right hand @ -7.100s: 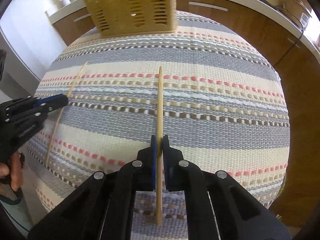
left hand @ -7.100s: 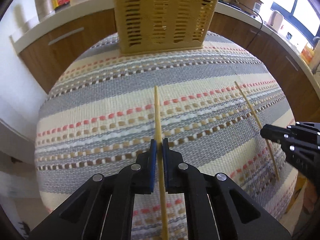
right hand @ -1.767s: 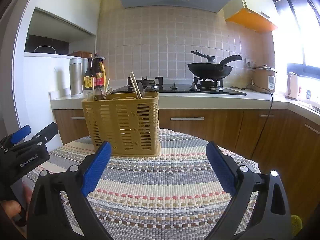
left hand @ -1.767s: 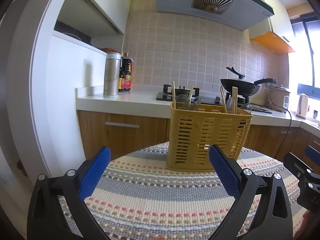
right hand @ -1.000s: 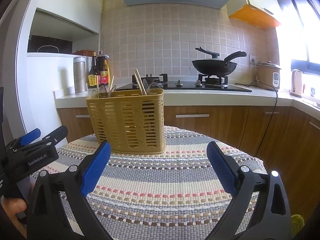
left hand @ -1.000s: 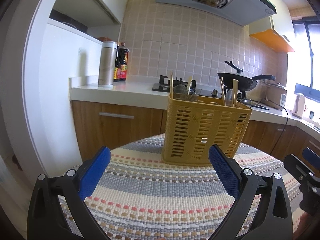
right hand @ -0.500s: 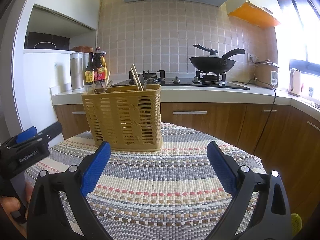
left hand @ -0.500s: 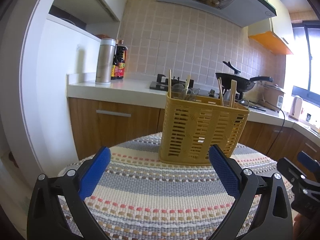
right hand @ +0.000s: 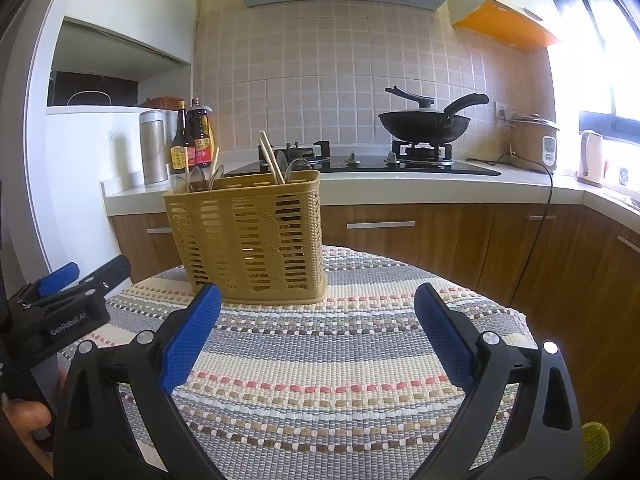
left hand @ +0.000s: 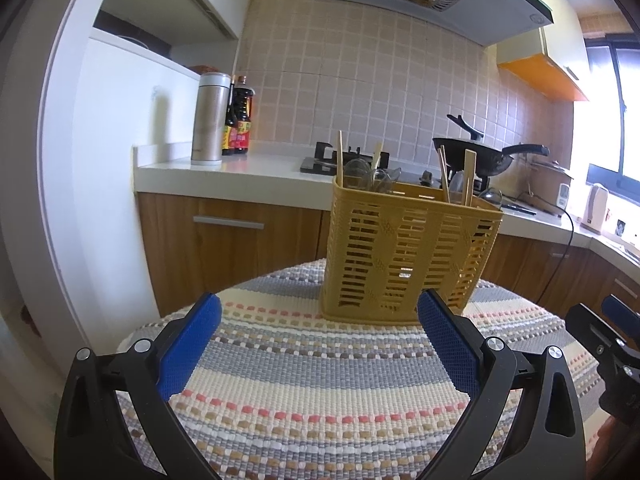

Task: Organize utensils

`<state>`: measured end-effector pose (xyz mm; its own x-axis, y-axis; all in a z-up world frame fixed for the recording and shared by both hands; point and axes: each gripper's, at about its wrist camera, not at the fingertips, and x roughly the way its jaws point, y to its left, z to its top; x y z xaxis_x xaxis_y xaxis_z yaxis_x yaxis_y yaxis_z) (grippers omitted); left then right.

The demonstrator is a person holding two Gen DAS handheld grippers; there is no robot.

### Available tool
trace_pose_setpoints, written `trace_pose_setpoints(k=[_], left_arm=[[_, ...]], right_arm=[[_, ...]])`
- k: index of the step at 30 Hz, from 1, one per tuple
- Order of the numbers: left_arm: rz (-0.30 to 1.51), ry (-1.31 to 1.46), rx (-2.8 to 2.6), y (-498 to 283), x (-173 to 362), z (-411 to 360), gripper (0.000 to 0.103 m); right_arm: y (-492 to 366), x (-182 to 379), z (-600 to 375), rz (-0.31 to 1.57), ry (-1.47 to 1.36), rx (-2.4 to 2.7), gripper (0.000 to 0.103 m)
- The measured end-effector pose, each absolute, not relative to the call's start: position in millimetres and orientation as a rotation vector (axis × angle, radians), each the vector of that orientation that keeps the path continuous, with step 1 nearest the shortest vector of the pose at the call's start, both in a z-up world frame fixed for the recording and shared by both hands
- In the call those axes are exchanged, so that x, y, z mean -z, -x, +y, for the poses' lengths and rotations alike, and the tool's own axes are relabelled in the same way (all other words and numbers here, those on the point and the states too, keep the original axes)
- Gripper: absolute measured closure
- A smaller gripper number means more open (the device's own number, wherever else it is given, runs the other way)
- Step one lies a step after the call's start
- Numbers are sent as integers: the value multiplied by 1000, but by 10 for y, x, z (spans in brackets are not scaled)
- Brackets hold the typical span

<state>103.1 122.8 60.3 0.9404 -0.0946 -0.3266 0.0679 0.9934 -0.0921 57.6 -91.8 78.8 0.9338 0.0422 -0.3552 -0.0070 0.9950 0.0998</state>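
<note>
A yellow slotted utensil basket [left hand: 408,252] stands at the far side of the round table with the striped woven cloth [left hand: 320,380]. Wooden chopsticks [left hand: 469,178] and clear spoons [left hand: 372,178] stand upright in it. It also shows in the right wrist view [right hand: 248,236], with chopsticks [right hand: 272,158] leaning in it. My left gripper [left hand: 318,340] is open and empty, held low in front of the basket. My right gripper [right hand: 316,328] is open and empty too, to the basket's right front. Each gripper shows at the edge of the other's view.
A kitchen counter [right hand: 400,184] runs behind the table with a gas hob and black wok [right hand: 424,124], a steel flask [left hand: 210,120], sauce bottles [right hand: 192,140], a rice cooker [right hand: 534,142] and a kettle [right hand: 590,158]. Wooden cabinets stand below.
Both grippers, shut on chopsticks lying on the cloth seven seconds ago, are now open and empty. In the last second both views shifted slightly; the chopsticks stand in the basket.
</note>
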Motion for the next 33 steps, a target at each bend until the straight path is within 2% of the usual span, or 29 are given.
trace_pose_setpoints(k=[33], left_arm=[[336, 23, 81, -1005, -580, 1129, 8]], right_arm=[[-586, -776, -945, 382, -127, -44, 8]])
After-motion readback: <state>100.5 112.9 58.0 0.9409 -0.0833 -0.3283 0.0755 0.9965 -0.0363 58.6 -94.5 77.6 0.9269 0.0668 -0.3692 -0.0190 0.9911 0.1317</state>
